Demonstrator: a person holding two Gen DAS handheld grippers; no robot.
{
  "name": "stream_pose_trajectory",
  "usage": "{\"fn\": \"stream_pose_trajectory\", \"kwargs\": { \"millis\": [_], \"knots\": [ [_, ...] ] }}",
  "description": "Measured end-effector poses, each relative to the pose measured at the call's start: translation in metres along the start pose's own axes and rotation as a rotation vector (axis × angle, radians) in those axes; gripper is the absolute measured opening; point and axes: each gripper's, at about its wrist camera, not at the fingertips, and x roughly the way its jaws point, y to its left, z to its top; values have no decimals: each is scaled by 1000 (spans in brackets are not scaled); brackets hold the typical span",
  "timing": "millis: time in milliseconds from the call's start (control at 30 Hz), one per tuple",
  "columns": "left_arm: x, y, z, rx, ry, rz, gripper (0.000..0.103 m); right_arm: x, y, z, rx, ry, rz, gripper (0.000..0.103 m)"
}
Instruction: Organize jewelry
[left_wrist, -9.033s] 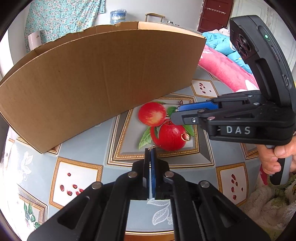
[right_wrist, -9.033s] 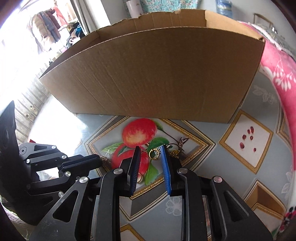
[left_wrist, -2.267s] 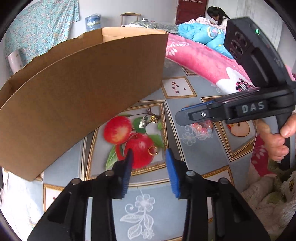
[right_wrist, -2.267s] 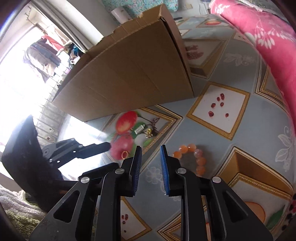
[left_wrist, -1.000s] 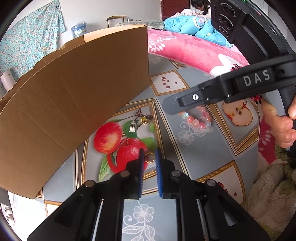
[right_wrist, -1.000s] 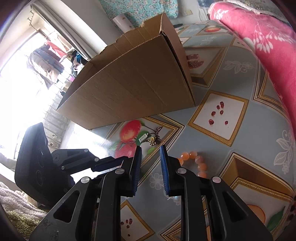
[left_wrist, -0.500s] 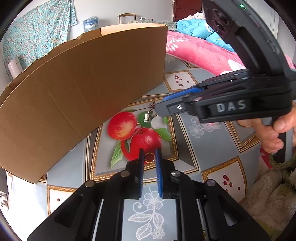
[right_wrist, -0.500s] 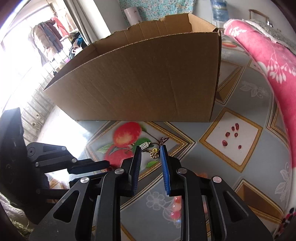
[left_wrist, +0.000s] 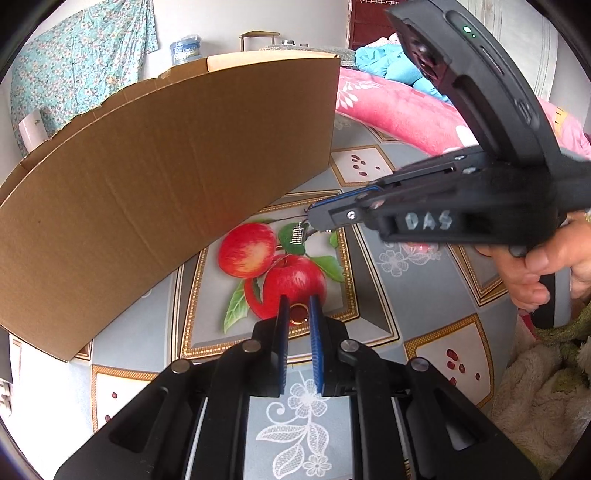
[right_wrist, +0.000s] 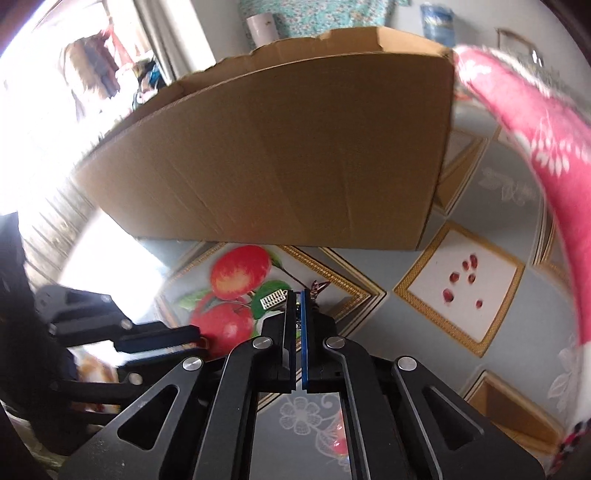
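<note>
While the left gripper (left_wrist: 296, 317) brackets the gold ring (left_wrist: 298, 313) lying flat on the printed apple, pads slightly parted, contact unclear, the right gripper (right_wrist: 297, 306) is clenched on a dark necklace (right_wrist: 317, 286); its silver rectangular pendant (right_wrist: 273, 298) sticks out left, long axis left-right. Cardboard box (right_wrist: 295, 155) walls off everything ahead; pink blanket (right_wrist: 535, 122) right.

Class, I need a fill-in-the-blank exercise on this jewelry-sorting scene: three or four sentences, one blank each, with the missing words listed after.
1. The gold ring lies between the blue fingers of the ____ gripper.
2. The ring rests on a printed red ____ on the tablecloth.
3. Behind the jewelry stands a brown ____ box.
4. The right gripper has its fingers nearly ____ beside the small silver charm.

Missing words: left; apple; cardboard; closed
</note>
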Motion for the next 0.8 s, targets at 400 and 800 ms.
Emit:
{"fn": "stream_pose_trajectory", "kwargs": {
  "millis": [400,800],
  "knots": [
    [-5,7,-4,-22,-16,-18,10,-42,-45,2,275,-99,235,0],
    [-69,26,10,-72,-130,-45,10,-82,-31,9,190,-190,251,0]
  ]
}}
